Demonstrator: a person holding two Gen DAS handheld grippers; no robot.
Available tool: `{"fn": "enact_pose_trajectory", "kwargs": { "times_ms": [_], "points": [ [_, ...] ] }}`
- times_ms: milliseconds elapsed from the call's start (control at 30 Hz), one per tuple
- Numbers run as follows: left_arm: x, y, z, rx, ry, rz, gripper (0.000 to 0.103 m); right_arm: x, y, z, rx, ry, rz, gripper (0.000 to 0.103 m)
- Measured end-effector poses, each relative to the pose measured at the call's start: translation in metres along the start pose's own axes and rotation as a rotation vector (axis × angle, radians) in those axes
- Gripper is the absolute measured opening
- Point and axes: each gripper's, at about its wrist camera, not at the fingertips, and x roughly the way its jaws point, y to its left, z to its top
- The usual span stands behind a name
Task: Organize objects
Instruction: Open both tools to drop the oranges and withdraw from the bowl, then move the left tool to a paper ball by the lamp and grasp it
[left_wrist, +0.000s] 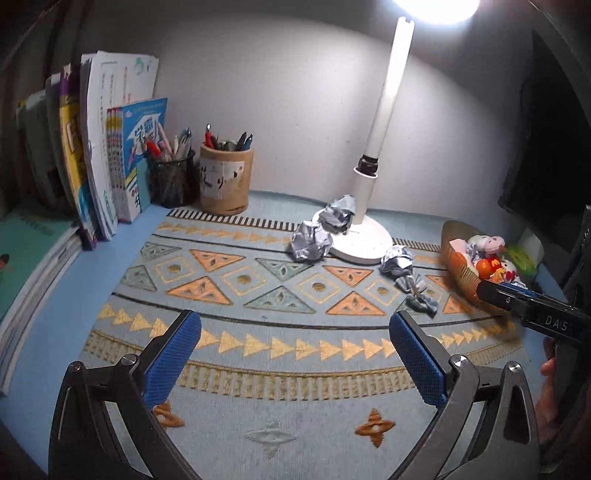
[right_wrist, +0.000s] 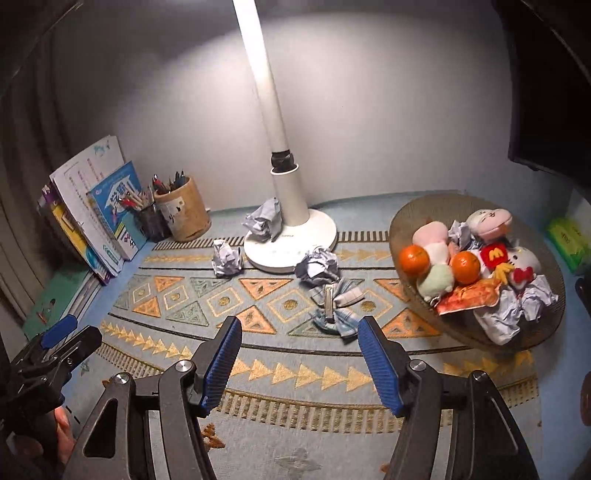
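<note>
Three crumpled paper balls lie on the patterned mat around the lamp base: one at its left (left_wrist: 312, 242) (right_wrist: 226, 258), one on the base (left_wrist: 338, 214) (right_wrist: 264, 218), one at its right (left_wrist: 397, 258) (right_wrist: 319, 266). A plaid cloth bow with a clip (right_wrist: 334, 306) (left_wrist: 419, 291) lies just in front of the right-hand ball. My left gripper (left_wrist: 295, 354) hovers open over the mat's middle, nothing between its blue pads. My right gripper (right_wrist: 301, 365) is open too, with the bow just beyond its fingertips. A woven bowl (right_wrist: 417, 214) (left_wrist: 456, 266) at the right holds oranges, plush toys and paper balls.
The white lamp base (left_wrist: 364, 245) (right_wrist: 291, 243) stands at the back centre. A bamboo pen pot (left_wrist: 226, 181) (right_wrist: 183, 214), a mesh pen cup (left_wrist: 171, 181) and upright books (left_wrist: 103, 166) (right_wrist: 92, 210) fill the back left. A green tissue pack (right_wrist: 567, 240) lies behind the bowl.
</note>
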Motion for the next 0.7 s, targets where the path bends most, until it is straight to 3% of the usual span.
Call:
{"fn": "enact_pose_trajectory", "kwargs": {
  "times_ms": [233,433,500,700],
  "points": [
    [0.034,0.005,-0.020,0.002,0.050,0.010,0.102,0.034,-0.005,-0.011,0.006,0.018,-0.038,0.064],
    [0.059,0.007,-0.038,-0.036,0.041,0.011,0.102,0.070,-0.029,-0.039,0.048,0.039,-0.030,0.064],
    [0.070,0.006,-0.041,-0.046,0.098,0.031,0.102,0.077,-0.036,-0.046,0.066,0.044,-0.022,0.064],
    [0.070,0.005,-0.042,-0.046,0.092,0.034,0.102,0.084,-0.041,-0.046,0.087,0.067,-0.002,0.064]
  ]
}}
